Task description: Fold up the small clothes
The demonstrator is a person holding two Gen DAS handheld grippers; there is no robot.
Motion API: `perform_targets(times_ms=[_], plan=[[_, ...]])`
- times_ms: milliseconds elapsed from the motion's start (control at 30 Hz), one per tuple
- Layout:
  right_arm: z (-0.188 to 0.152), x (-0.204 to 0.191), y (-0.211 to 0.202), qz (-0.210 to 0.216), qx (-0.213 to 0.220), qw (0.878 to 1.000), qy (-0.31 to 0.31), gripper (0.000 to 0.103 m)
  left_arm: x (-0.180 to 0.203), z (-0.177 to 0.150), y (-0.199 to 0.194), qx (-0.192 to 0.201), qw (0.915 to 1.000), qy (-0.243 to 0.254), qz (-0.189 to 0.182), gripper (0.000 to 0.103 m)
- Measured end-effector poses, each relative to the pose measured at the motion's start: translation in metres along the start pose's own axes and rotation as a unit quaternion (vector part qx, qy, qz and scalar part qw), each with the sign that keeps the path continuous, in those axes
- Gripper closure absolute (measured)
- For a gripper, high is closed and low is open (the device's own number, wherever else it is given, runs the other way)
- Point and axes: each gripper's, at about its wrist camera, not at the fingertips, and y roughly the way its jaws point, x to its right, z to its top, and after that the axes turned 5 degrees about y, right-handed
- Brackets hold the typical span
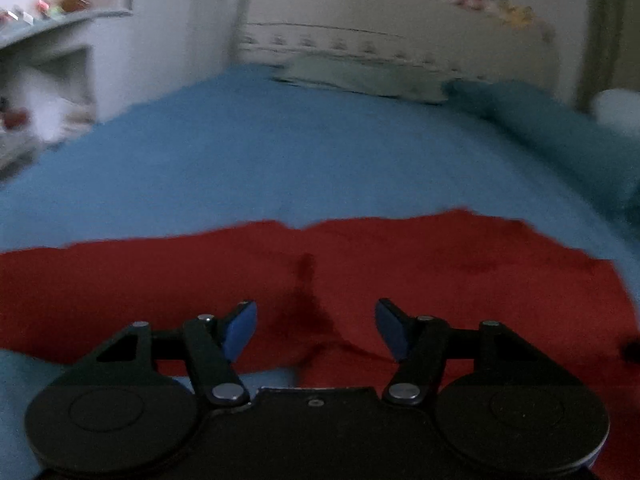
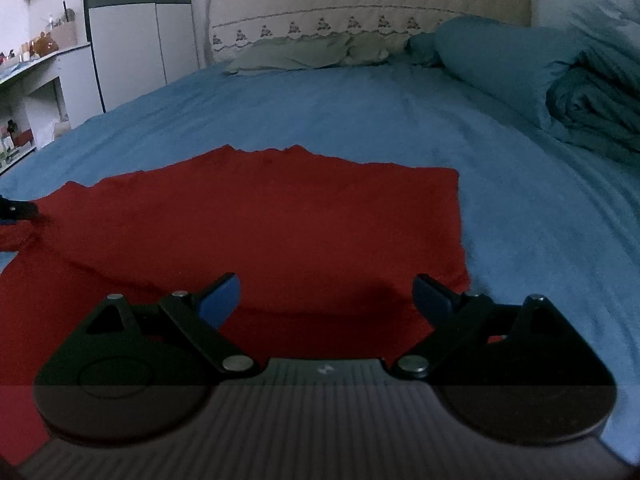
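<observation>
Red shirt (image 2: 248, 232) lies flat on the blue bed (image 2: 360, 120), spread wide, far edge wavy. My left claw (image 1: 316, 328) hangs low over the shirt's near part, jaws spread apart, nothing between them; a dark crease in the cloth runs just ahead. This view is blurred. My right claw (image 2: 326, 300) sits over the shirt's near right corner, jaws wide, empty. Rolled teal duvet (image 2: 540, 72) on the bed's right, well apart from the shirt. Pillow (image 2: 304, 56) by the headboard.
</observation>
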Motion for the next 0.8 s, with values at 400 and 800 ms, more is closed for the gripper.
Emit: perform_targets(times_ms=[400,800], plan=[[0.011,0.022,0.048,-0.060,-0.027,0.997,0.032,0.000,0.051,0.009,0.048,-0.036,0.9956,0.052,-0.069,0.031],[0.019,-0.003,-0.022,-0.060,0.038,0.997,0.014,0.000,0.049,0.008,0.005,-0.017,0.9974,0.042,-0.056,0.027]])
